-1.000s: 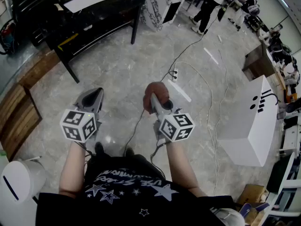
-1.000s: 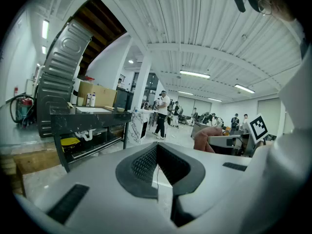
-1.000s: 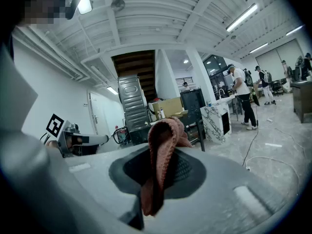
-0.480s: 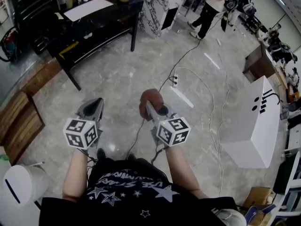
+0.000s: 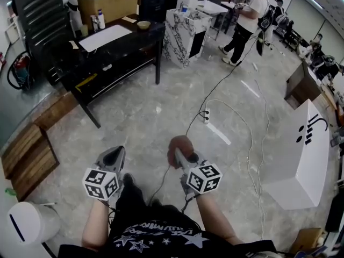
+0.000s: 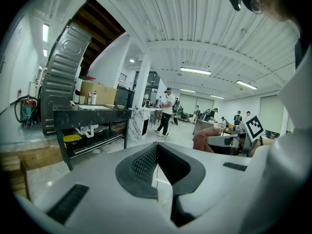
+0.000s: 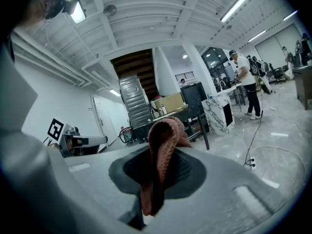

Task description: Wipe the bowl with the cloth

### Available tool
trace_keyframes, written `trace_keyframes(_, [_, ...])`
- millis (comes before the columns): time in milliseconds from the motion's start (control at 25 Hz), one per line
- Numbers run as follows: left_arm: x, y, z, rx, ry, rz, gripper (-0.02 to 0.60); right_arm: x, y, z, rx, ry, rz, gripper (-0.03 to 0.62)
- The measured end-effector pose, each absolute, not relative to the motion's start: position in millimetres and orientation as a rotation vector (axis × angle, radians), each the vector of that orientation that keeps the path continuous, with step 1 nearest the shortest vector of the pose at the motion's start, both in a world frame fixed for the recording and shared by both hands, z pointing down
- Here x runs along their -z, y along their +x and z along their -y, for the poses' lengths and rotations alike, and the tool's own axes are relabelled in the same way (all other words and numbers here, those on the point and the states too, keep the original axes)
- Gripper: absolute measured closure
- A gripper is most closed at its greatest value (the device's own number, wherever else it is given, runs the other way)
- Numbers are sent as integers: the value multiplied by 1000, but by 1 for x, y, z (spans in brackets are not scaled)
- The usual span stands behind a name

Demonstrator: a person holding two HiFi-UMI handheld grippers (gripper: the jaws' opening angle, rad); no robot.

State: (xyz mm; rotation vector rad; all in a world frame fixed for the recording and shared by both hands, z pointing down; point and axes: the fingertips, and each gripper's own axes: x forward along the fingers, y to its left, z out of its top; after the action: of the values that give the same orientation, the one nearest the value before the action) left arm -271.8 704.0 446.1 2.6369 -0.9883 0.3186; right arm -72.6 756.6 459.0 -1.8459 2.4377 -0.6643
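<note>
A rust-brown cloth (image 5: 179, 145) (image 7: 163, 150) is pinched in my right gripper (image 5: 180, 156) (image 7: 157, 177), which is shut on it and held over the marble floor in front of the person's body. The cloth loops up above the jaws. My left gripper (image 5: 114, 159) (image 6: 157, 162) is shut with nothing between its jaws, held level beside the right one. A small bowl (image 5: 143, 24) stands on the far end of the black table (image 5: 115, 47) at upper left in the head view, well away from both grippers.
A white cable (image 5: 236, 117) and a power strip (image 5: 206, 114) lie on the floor ahead. A marble-patterned block (image 5: 185, 31) stands behind the table, a white cabinet (image 5: 301, 155) at right, wooden pallets (image 5: 29, 160) at left. A person (image 5: 244, 23) stands in the background.
The head view has tilted up, so the table and far room show more and both grippers sit lower in the frame. The grip on the cloth is unchanged.
</note>
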Motion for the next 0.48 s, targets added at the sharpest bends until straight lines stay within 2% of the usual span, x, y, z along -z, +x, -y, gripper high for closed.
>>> trace_keyframes(480, [-449,-258,-615,-280,2645,1012,574,-471,-52,-673,670,-1848,-2453,540])
